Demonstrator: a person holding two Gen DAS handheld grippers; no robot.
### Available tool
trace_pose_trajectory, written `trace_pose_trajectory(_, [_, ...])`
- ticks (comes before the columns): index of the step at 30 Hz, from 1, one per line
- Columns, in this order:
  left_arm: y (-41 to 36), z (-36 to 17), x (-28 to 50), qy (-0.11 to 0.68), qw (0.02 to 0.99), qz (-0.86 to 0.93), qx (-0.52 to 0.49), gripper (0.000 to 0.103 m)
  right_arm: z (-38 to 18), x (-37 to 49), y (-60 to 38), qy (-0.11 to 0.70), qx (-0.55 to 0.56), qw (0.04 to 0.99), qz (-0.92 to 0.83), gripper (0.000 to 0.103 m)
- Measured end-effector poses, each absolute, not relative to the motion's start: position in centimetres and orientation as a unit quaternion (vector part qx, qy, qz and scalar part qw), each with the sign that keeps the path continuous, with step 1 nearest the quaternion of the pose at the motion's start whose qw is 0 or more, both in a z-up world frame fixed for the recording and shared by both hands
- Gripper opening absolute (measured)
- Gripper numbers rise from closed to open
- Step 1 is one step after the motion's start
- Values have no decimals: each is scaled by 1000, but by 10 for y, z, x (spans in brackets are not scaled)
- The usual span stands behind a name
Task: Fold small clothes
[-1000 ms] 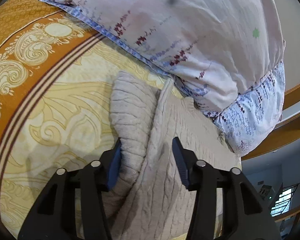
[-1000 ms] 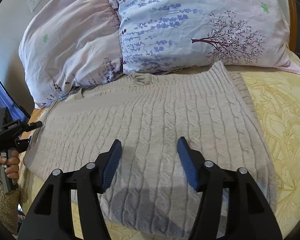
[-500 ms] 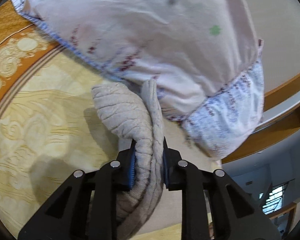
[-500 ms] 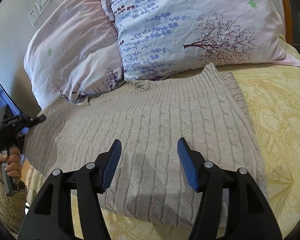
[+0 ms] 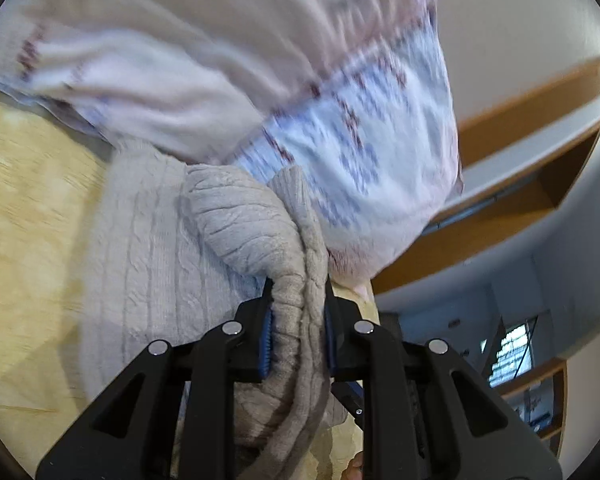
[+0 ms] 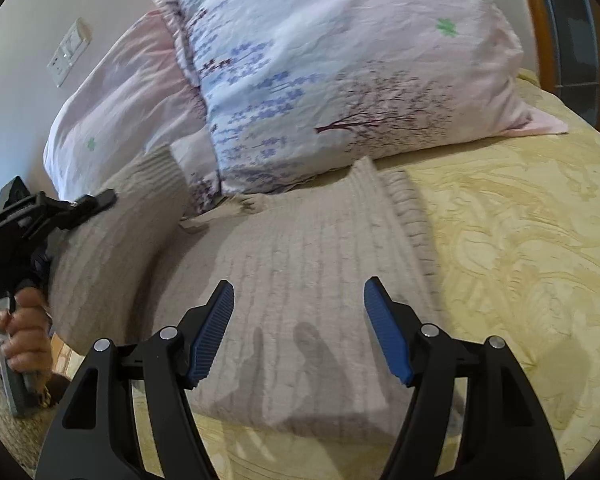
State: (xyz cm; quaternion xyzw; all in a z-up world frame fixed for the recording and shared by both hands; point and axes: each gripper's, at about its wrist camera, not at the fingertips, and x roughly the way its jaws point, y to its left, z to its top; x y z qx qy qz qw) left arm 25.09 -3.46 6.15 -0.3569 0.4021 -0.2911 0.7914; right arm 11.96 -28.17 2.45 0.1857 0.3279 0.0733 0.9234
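A beige cable-knit sweater [image 6: 300, 280] lies on the yellow bedspread [image 6: 520, 240] in front of the pillows. My left gripper [image 5: 296, 320] is shut on a bunched edge of the sweater [image 5: 260, 232] and holds it lifted off the bed. It also shows in the right wrist view [image 6: 96, 200] at the left, with the sweater's left side raised and curling over. My right gripper [image 6: 300, 320] is open and empty, hovering over the sweater's near part.
Two floral pillows [image 6: 340, 80] lean against the wall just behind the sweater. One pillow [image 5: 340, 120] is close above the lifted edge. A wooden headboard [image 5: 520, 120] is at the right. A wall socket [image 6: 68, 56] is at the upper left.
My left gripper closed on the sweater's edge and lifted it up and inward. The sweater's left side now rises off the bed. My right gripper stayed open over the sweater.
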Motion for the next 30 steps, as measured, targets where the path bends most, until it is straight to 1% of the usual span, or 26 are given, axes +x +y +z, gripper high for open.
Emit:
trace_pose_trajectory(4, [-76,37,252,435,780,-294,-341,19,23,118,-296,327,200,922,57,69])
trace_pose_trajectory(6, [-95,26,254,453,781,-289,-318,21,23,117,-303,325,209,921,52,69])
trace_pose_trajectory(9, [-105,24,250,461,774,-308,-305,31,28,115,-312,320,218,921,46,69])
trace_pose_trajectory(12, [-92,41,239,438,752,-371,-324,40,36,115,-321,312,236,919,54,69])
trace_pose_trajectory(13, [-81,49,233,425,756,-377,-326,50,37,116,-323,312,244,916,60,69])
trace_pose_trajectory(14, [-68,57,228,408,771,-370,-320,53,40,119,-324,313,258,911,75,69])
trace_pose_trajectory(15, [-57,63,223,396,789,-354,-309,54,41,122,-325,316,269,905,90,69])
trace_pose_trajectory(17, [-34,68,217,385,827,-298,-281,58,41,133,-324,334,297,885,129,70])
trace_pose_trajectory(20, [-8,54,219,403,848,-225,-260,59,33,153,-318,376,339,845,174,70])
trace_pose_trajectory(22, [4,43,222,421,842,-209,-263,59,24,165,-311,405,357,818,197,70])
trace_pose_trajectory(26, [10,19,220,456,827,-201,-261,59,9,180,-293,462,340,795,196,69])
trace_pose_trajectory(30, [4,6,217,471,813,-217,-265,59,7,185,-275,489,314,783,224,69])
